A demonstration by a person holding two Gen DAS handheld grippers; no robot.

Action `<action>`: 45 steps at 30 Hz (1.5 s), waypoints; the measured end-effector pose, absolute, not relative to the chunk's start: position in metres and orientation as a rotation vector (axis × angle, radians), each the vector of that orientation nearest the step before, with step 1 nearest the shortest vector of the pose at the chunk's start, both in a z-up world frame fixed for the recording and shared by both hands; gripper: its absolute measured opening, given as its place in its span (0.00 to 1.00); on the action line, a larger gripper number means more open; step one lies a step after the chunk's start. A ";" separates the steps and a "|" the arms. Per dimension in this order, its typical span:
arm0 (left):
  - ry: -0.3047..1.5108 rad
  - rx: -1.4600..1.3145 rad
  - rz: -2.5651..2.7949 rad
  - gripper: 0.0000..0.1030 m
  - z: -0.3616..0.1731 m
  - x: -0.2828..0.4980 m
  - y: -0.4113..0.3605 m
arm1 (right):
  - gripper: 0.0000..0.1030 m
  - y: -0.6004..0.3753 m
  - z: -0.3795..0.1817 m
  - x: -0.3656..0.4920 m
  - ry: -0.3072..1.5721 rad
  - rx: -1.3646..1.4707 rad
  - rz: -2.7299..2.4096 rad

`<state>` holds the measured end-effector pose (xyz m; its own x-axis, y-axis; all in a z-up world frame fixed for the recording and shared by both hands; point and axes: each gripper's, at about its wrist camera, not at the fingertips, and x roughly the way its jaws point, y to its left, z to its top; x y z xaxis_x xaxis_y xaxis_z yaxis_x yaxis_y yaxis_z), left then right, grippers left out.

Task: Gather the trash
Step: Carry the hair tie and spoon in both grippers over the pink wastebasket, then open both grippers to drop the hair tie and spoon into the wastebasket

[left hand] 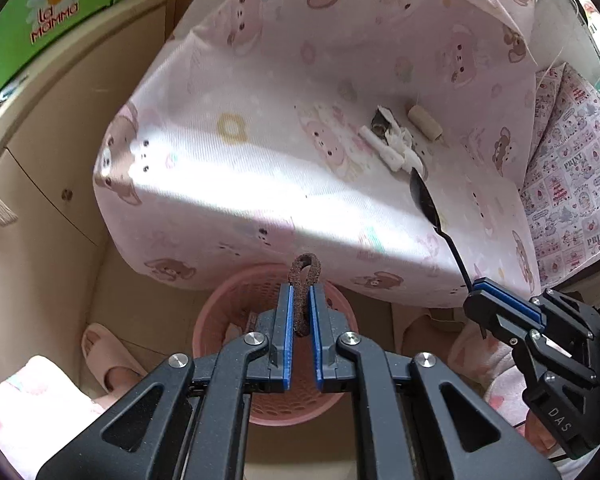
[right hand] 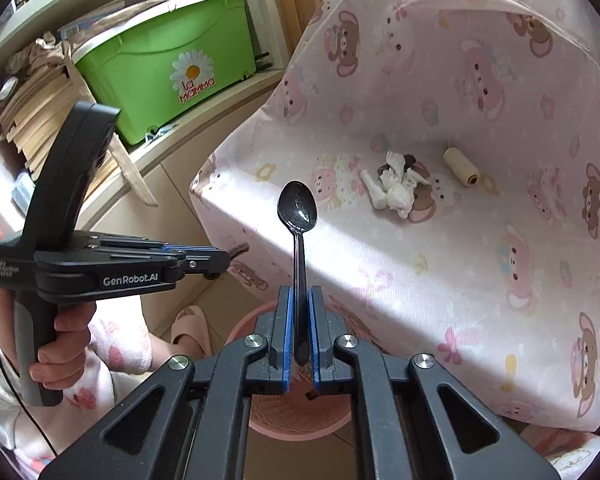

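Tissue scraps (left hand: 394, 146) at upper right still litter my bedsheet (left hand: 260, 128), while my left gripper (left hand: 300, 300) clamps a brown band (left hand: 305, 280) over the pink basket (left hand: 220, 312), my right gripper (right hand: 300, 304) clamping a black spoon (right hand: 298, 204).

pink bear-print bed (right hand: 480, 280), crumpled tissue wad (right hand: 396, 188) near thread spool (right hand: 462, 167); pink basket (left hand: 220, 312), slipper (left hand: 108, 360) on floor

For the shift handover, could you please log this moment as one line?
left tool: shut on brown hair tie above pink basket | right tool: shut on black spoon | tissue scraps, thread spool on bed
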<state>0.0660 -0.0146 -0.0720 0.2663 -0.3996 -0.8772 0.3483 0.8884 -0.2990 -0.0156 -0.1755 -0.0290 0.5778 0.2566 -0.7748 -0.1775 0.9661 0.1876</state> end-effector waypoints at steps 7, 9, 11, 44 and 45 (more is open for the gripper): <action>1.298 0.008 -0.450 0.07 -0.102 0.065 -0.025 | 0.08 -0.155 -0.058 -0.012 1.040 0.007 0.278; 1.336 0.028 -0.397 0.07 -0.115 0.064 -0.026 | 0.08 -0.151 -0.068 -0.012 1.085 -0.009 0.283; 1.390 0.009 -0.390 0.07 -0.127 0.064 -0.025 | 0.08 -0.147 -0.081 -0.010 1.138 -0.043 0.261; 1.803 -0.209 -0.284 0.13 -0.228 0.079 -0.002 | 0.08 -0.128 -0.216 0.015 1.408 -0.154 0.161; 1.800 -0.200 -0.279 0.14 -0.228 0.079 -0.004 | 0.08 -0.128 -0.215 0.014 1.405 -0.159 0.161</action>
